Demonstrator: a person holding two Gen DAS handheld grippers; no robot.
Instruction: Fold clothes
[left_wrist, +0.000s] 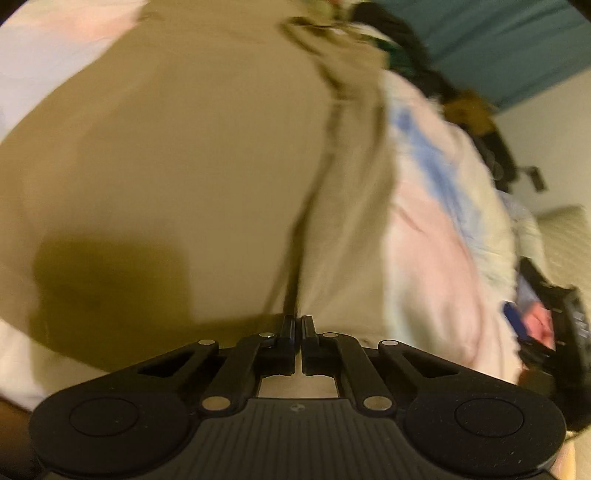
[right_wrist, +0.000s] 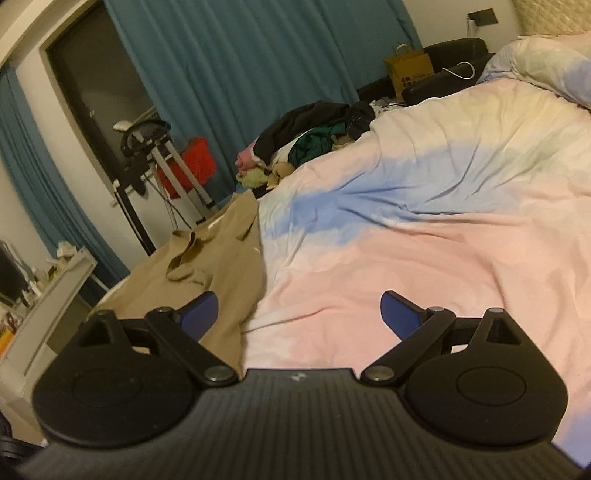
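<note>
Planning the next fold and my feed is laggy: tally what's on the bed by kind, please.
Tan collared shirt laid out flat: 1
Heap of unfolded mixed clothes (separate pieces uncountable): 1
Pastel pink-blue-yellow duvet: 1
Pastel pillow: 1
Total: 4

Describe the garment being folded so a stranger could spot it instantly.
Start at the bed with the pink, blue and cream duvet. Along its edge nearest the teal curtain lies the tan shirt, spread mostly flat. Unlike the heaped clothes pile beyond, it is one plain colour, lying alone.
</note>
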